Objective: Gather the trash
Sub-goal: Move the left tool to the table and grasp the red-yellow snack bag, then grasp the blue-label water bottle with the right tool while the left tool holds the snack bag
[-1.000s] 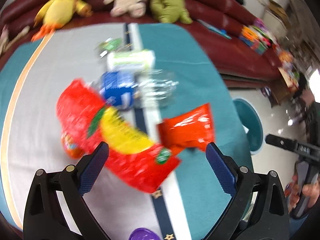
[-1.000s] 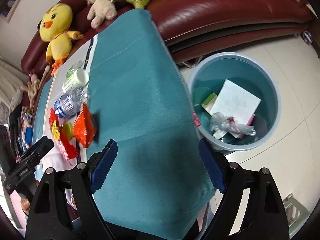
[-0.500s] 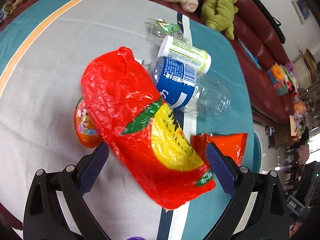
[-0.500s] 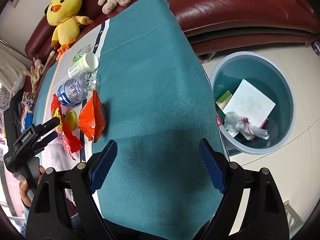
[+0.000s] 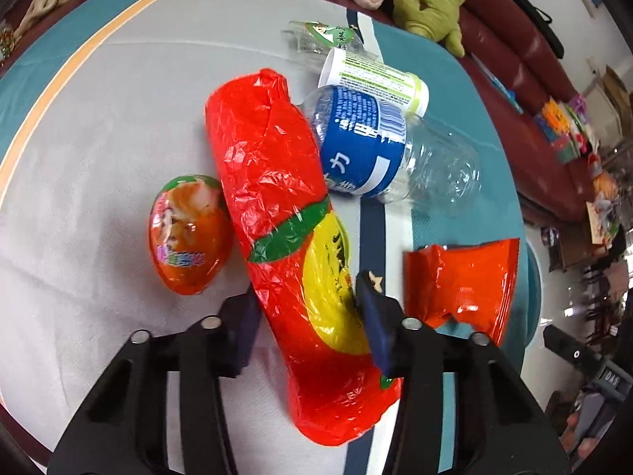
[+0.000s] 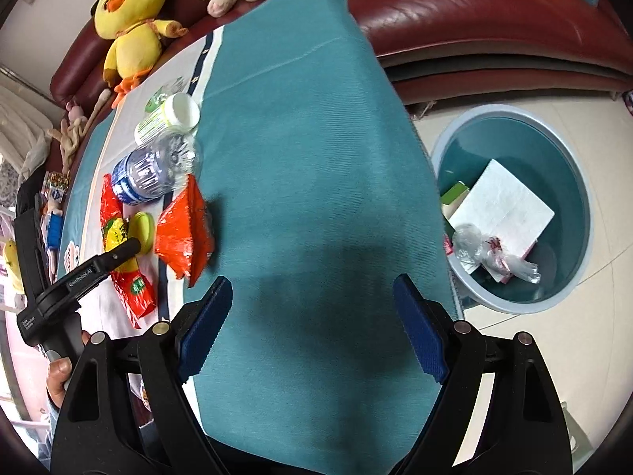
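A: Left gripper [image 5: 306, 316]?
B: Tilted steeply down, its fingers [image 5: 376, 324] have just been closing and now pinch something between them.
A: Right gripper [image 6: 312, 324]?
B: Tilted down too, fingers wide apart, nothing between them.

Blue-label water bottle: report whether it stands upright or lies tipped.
Tipped. The water bottle lies on its side on the tablecloth, resting against the red wrapper beside the white container.

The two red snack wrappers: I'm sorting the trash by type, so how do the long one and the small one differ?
The long red wrapper carries a yellow and green print; the small orange-red wrapper looks plain. The long one lies stretched out and touches the blue-labelled bottle; the small one is crumpled and lies apart. The left gripper has just been closing its jaws on the long one; nothing grips the small one. Both are crinkled foil on the tablecloth.
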Tool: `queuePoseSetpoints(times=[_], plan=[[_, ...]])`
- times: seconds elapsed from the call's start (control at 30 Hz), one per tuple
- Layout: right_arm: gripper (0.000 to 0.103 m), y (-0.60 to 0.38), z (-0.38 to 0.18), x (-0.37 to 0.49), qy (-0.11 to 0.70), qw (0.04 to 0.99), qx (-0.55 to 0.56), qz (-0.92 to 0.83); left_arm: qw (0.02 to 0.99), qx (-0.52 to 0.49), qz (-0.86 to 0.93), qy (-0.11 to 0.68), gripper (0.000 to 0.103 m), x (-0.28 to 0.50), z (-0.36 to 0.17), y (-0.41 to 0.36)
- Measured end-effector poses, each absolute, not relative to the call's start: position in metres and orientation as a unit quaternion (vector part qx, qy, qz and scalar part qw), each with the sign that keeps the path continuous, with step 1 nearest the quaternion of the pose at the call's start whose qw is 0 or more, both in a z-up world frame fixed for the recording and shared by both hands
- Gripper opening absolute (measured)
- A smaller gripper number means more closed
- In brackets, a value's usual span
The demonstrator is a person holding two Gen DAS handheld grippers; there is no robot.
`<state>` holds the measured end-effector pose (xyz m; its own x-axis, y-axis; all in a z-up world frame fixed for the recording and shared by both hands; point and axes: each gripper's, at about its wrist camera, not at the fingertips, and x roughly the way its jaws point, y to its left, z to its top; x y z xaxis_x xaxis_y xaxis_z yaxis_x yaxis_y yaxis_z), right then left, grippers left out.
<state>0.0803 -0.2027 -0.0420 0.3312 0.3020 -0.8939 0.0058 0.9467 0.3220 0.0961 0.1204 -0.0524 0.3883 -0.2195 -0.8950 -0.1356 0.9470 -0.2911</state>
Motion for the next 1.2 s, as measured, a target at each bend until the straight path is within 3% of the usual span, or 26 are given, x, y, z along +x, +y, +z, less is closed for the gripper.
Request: queuePoseSetpoints(times=[0.1, 0.27, 0.77, 1.2], plan=[[0.079, -0.191, -0.038, 0.081, 0.571, 0.806, 0.12, 0.098, 0.824, -0.157, -0.033, 0.544, 0.022, 0.089, -0.048, 0.127], [0.079, -0.167, -0.032, 0.086, 0.576, 0.807, 0.071, 0.11, 0.842, -0.142, -0.046, 0.519, 0.017, 0.075, -0.032, 0.139], [0.079, -0.016, 0.004, 0.146, 0.544, 0.803, -0.135, 0.203, 0.863, -0.179, -0.052, 0.469, 0.016, 0.082, -0.011, 0.218], [0.08, 0.084, -0.038, 0.191, 0.538, 0.733, -0.308, 0.28, 0.853, -0.214, -0.041, 0.475, 0.016, 0.095, -0.032, 0.267]])
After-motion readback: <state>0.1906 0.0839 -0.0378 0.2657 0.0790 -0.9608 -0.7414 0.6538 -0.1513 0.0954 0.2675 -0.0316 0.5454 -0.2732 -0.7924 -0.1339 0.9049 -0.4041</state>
